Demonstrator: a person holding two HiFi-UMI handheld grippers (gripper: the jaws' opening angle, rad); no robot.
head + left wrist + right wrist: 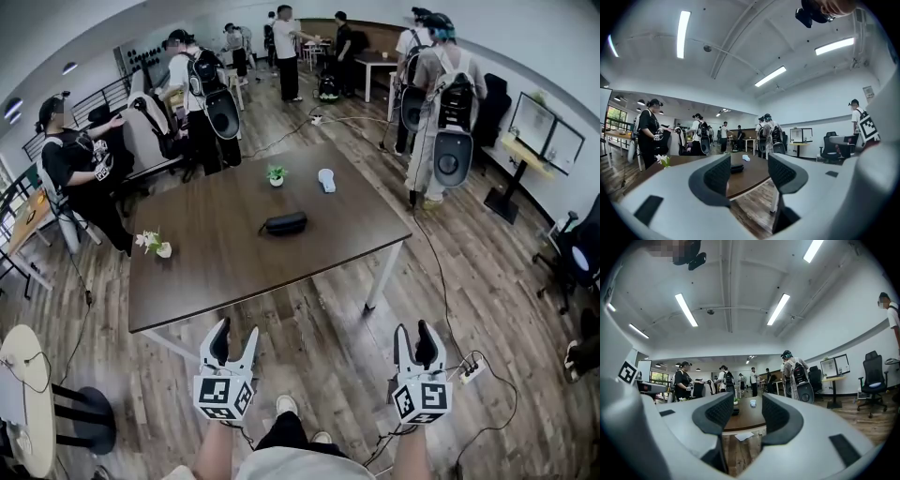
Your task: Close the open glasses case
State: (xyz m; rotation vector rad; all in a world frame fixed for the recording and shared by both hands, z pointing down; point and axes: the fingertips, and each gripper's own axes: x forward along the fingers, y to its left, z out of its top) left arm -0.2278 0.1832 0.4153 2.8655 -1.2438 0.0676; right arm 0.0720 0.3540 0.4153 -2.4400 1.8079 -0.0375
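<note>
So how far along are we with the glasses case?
Nothing looks done yet. The dark glasses case lies mid-table, with nothing touching it; it is too small here to tell whether its lid is up. Nothing is in hand: the left gripper and right gripper are open, empty and short of the table. Left to do: reach the case and close it.

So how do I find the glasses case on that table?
Look at the big brown table. Near its centre lies the glasses case, nearer us than the small green plant and the pale oblong thing. It is the only dark, long, low thing there; the white flowers stand by the left edge.
</note>
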